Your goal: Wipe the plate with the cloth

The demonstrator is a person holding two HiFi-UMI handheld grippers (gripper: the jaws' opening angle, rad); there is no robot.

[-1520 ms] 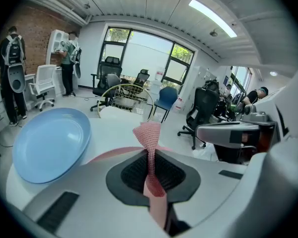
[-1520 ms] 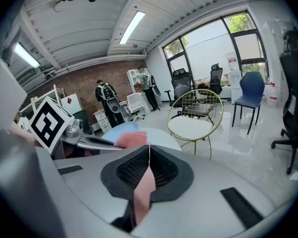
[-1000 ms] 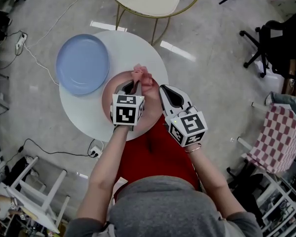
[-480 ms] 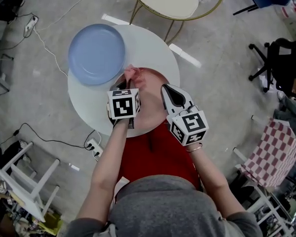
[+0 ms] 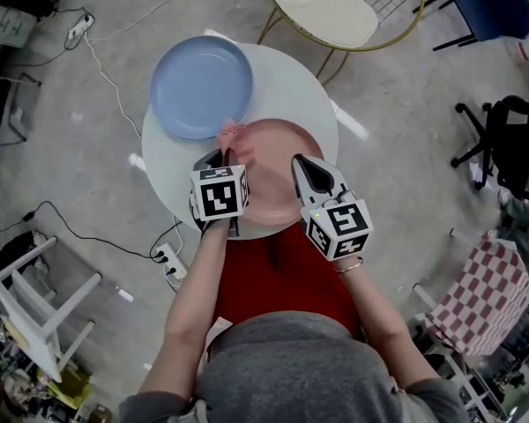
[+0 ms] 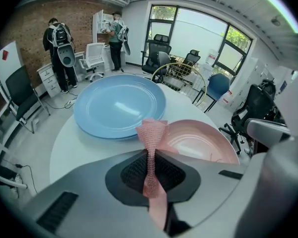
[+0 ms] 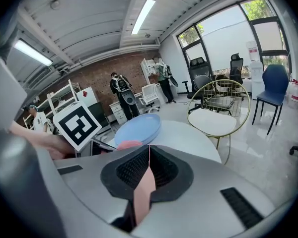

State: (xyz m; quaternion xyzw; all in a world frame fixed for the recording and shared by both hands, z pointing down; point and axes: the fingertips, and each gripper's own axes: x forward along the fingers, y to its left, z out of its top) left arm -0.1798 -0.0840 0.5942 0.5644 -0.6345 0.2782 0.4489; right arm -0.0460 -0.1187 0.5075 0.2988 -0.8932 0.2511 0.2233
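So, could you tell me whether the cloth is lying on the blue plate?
No, the cloth is pinched in the left gripper at the pink plate's rim.

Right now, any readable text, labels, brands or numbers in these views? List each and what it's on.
No readable words, brands or numbers in any view.
Cubes on the left gripper and the right gripper: black-and-white square marker patterns only, no letters.
Blue plate, pink plate, pink cloth: no print visible.
Background of the room: any print there is too small or blurred to read.
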